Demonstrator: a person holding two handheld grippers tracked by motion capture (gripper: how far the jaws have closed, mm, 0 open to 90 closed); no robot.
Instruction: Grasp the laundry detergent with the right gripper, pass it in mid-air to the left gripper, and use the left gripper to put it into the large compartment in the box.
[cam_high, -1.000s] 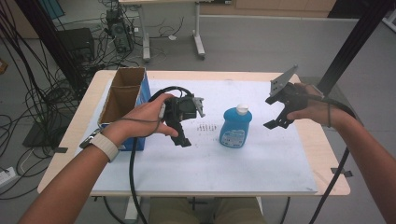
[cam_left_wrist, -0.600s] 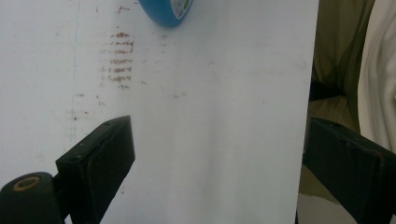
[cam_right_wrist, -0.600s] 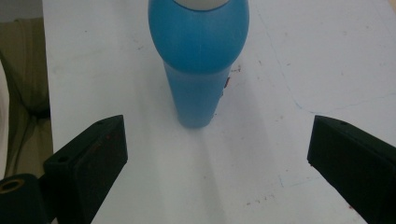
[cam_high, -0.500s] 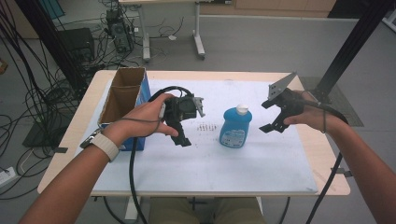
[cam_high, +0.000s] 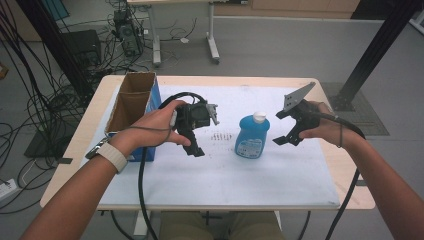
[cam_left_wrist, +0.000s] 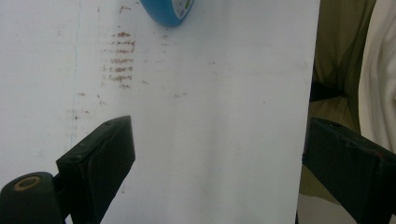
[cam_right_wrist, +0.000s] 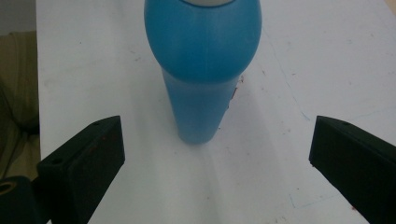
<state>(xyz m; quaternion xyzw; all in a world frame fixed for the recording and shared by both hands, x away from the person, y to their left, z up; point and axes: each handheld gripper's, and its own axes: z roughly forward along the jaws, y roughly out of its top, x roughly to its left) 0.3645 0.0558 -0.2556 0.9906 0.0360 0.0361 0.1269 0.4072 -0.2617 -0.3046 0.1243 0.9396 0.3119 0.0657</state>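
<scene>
A blue bottle (cam_high: 252, 137) with a white cap stood upright near the middle of the white sheet (cam_high: 225, 175) that covered the table (cam_high: 345, 175), well clear of the edges, so either hand could come at it from the side. The right gripper (cam_high: 289, 131) hung just to the bottle's right, tilted down toward it, jaws spread wide with nothing between them. In the right gripper view the bottle (cam_right_wrist: 201, 70) sat centred ahead of the two black jaws, not yet between them, which suggested the person had lined the gripper up for a side-on grasp of the body. The wide opening made sense: the bottle's rounded shoulder looked broad, and the jaws would need that room to pass around it.

The left gripper (cam_high: 192, 145) was held to the bottle's left, near but apart from it, also wide open and empty, pointing down at the sheet. In the left gripper view just the bottle's lower edge (cam_left_wrist: 169, 11) showed at the top, beside a patch of brown smudges (cam_left_wrist: 119, 60), so that hand seemed to be waiting rather than aiming. An open cardboard box (cam_high: 132, 107) stood at the table's left edge, beside the left hand (cam_high: 155, 125); it was probably meant to receive the bottle, though that was only a guess.
</scene>
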